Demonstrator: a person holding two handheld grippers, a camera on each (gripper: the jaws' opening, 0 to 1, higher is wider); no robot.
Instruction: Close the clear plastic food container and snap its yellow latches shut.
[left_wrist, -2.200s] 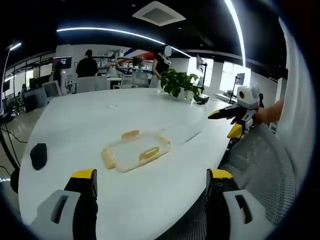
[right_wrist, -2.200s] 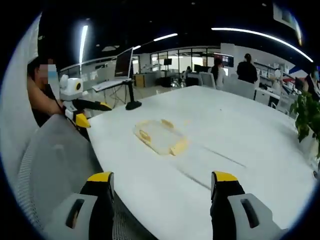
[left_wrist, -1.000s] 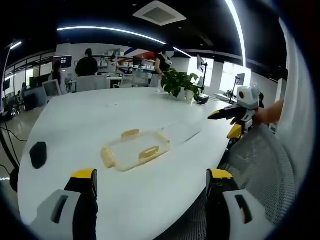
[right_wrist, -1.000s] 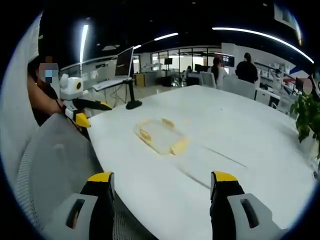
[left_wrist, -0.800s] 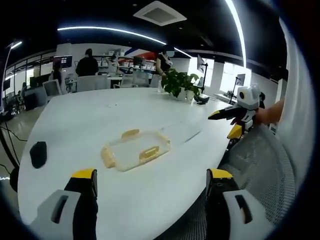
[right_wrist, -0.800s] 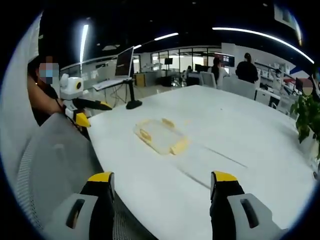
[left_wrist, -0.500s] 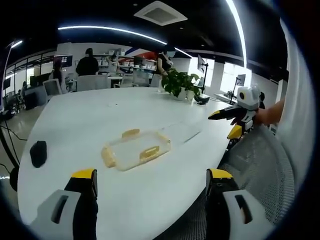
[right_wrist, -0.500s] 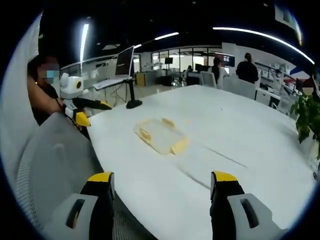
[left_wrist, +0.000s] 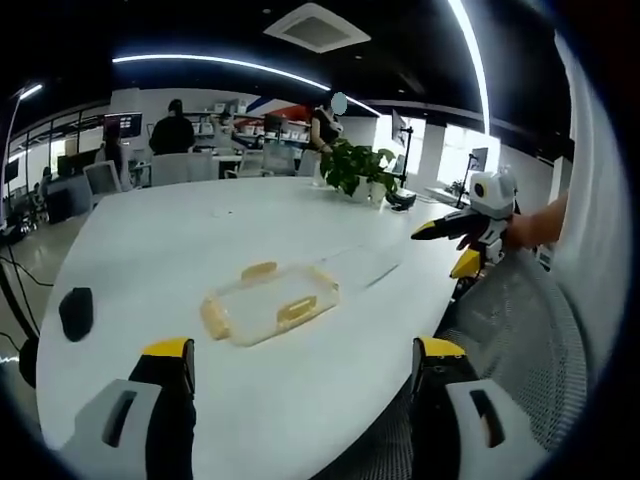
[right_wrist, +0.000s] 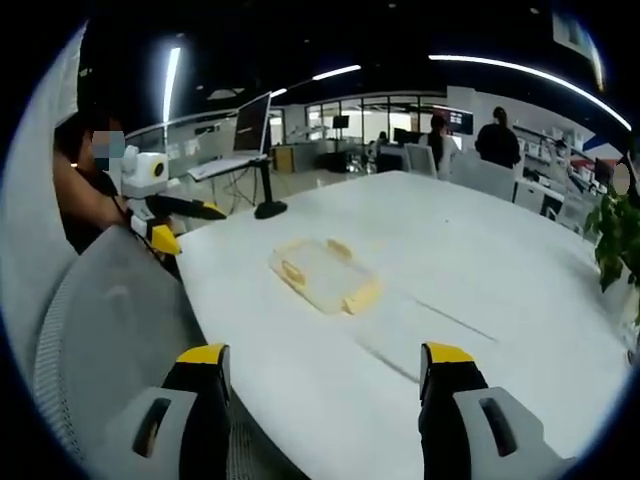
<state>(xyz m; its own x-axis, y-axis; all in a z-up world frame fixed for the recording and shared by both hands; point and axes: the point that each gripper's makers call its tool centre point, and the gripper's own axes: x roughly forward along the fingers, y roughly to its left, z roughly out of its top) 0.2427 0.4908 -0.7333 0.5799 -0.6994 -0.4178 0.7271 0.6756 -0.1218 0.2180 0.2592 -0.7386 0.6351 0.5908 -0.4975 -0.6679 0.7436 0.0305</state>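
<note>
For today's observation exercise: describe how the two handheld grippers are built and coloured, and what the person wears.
Left gripper and right gripper each have two grey jaws capped with yellow tips, with slot-shaped cut-outs lower down. The person's sleeve looks light, whitish.

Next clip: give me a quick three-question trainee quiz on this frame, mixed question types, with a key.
1. True or false: the left gripper is clamped on the clear container.
2. The yellow latches belong to: A) the potted plant B) the clear container C) the black object.
3. Fill in: the clear lid lies flat on the white ____, beside the container.

Key: 1 false, both its jaws stand apart, short of the container. 2 B. 3 table.
</note>
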